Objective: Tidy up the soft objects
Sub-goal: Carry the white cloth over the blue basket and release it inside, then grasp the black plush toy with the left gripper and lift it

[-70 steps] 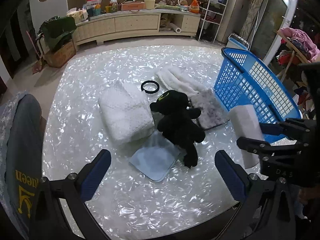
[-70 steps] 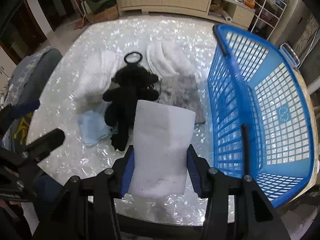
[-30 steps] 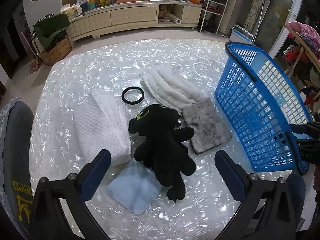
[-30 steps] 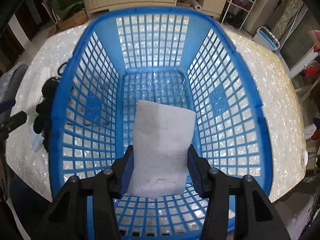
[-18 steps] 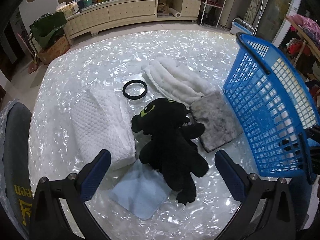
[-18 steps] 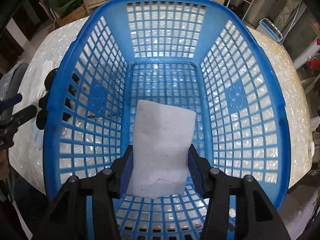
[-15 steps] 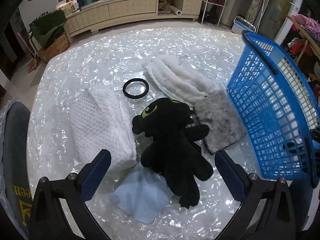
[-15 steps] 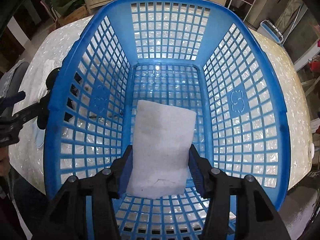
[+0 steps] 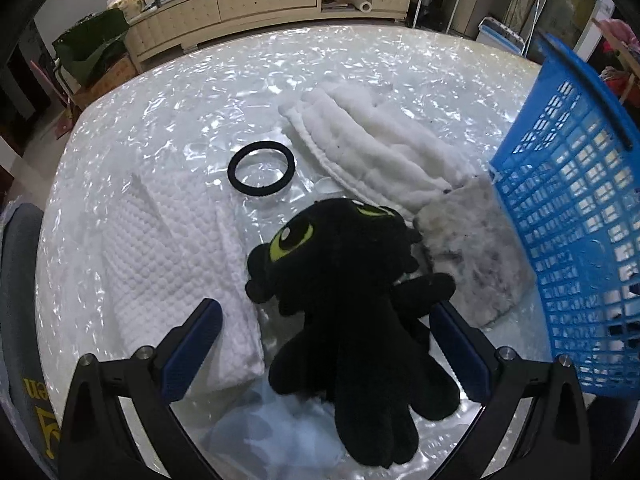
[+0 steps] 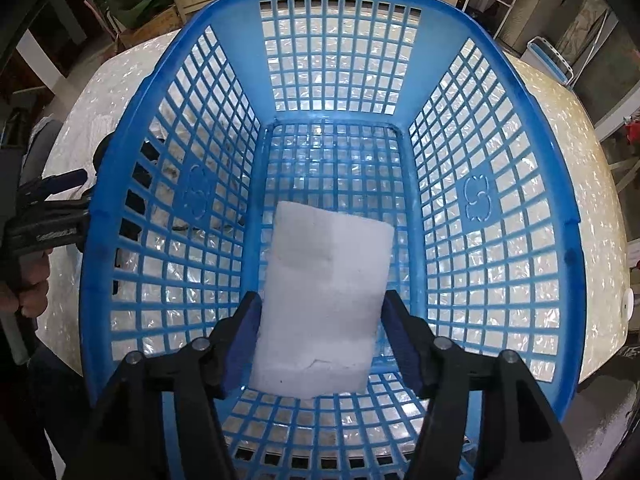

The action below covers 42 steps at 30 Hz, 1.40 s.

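Two handheld grippers work over a round, pearl-patterned table (image 9: 168, 92). On the right wrist view, the right gripper (image 10: 322, 334) reaches down into a blue plastic laundry basket (image 10: 496, 184), its blue-padded fingers (image 10: 242, 338) pressed against both sides of a white foam block (image 10: 324, 300), which it holds above the basket's lattice floor. Whether the block touches the floor cannot be told.

On the left wrist view, the left gripper (image 9: 326, 344) hangs low over the tabletop with its jaws spread wide and nothing between the pads; a black plush toy with green eyes (image 9: 348, 300) lies face up in the gap between the fingers, touching neither. A white waffle-textured towel (image 9: 172, 264) lies just to the left of the toy, and a pale blue cloth (image 9: 272, 436) shows partly under the toy's legs at the near edge. Beyond the toy's head sits a black hair band (image 9: 261, 173), apart from the rest. A fluffy white ribbed blanket (image 9: 376, 148) stretches toward the basket (image 9: 576, 216), which stands at the table's right side, and a grey furry mat (image 9: 472, 256) lies between the toy and the basket wall, its near corner under the blanket's end.

In the room behind, a long cream sideboard (image 9: 248, 4) carries assorted clutter.
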{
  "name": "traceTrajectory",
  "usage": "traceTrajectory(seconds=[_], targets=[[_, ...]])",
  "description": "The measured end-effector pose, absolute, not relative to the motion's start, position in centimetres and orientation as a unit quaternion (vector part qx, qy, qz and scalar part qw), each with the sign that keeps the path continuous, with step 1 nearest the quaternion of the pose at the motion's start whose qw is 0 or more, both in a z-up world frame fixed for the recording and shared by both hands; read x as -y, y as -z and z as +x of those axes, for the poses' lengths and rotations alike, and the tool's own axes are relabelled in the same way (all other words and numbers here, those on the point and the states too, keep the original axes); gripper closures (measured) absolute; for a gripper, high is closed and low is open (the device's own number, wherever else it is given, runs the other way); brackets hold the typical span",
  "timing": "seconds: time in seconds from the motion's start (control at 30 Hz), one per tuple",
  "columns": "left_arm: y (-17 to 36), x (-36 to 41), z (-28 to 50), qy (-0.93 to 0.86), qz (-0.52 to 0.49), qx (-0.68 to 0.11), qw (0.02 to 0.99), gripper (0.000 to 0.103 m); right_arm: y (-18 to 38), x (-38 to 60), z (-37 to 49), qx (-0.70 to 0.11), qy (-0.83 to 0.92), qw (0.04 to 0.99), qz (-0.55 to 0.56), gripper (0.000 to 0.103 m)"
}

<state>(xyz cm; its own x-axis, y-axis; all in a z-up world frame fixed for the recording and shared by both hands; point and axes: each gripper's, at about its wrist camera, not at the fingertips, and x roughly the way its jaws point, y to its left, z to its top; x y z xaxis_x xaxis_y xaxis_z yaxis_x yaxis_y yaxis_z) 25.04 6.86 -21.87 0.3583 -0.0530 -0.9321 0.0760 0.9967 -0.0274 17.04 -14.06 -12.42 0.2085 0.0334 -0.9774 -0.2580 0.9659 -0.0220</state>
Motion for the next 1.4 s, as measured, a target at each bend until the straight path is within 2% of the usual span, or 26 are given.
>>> traceTrajectory(seconds=[0.07,0.2,0.27,0.33,0.4,0.53,0.83,0.97,1.4], targets=[[22.3,-6.6,25.4,0.034,0.015,-0.567,0.823,0.0,12.4,14.5,17.0,-0.623,-0.092,0.772,-0.091,0.032],[23.0,-6.0,26.1,0.035,0.02,-0.569,0.822,0.002,12.3,15.3,17.1,-0.623,-0.088,0.773,-0.083,0.024],[23.2,-5.7,26.1,0.035,0.026,-0.569,0.821,0.009,12.3,15.4,17.2,-0.623,-0.088,0.772,-0.084,0.024],[23.0,-5.5,25.8,0.046,0.023,-0.568,0.821,0.03,12.2,15.8,17.2,-0.623,-0.087,0.773,-0.085,0.024],[23.0,-5.2,25.6,0.06,0.013,-0.574,0.816,0.039,12.1,16.0,17.1,-0.622,-0.088,0.773,-0.086,0.024],[23.2,-5.0,25.4,0.069,0.004,-0.575,0.816,0.051,12.3,15.8,17.0,-0.622,-0.086,0.773,-0.088,0.024],[20.2,-5.2,23.2,0.058,0.006,-0.554,0.831,0.055,10.8,15.7,15.9,-0.598,-0.073,0.791,-0.106,0.023],[17.3,-5.1,20.8,0.064,0.011,-0.537,0.841,0.055,9.3,15.4,15.3,-0.563,-0.057,0.814,-0.13,0.014],[8.1,-2.8,14.0,0.116,0.008,-0.471,0.874,0.055,4.5,15.9,12.4,-0.504,-0.096,0.854,-0.087,0.01]])
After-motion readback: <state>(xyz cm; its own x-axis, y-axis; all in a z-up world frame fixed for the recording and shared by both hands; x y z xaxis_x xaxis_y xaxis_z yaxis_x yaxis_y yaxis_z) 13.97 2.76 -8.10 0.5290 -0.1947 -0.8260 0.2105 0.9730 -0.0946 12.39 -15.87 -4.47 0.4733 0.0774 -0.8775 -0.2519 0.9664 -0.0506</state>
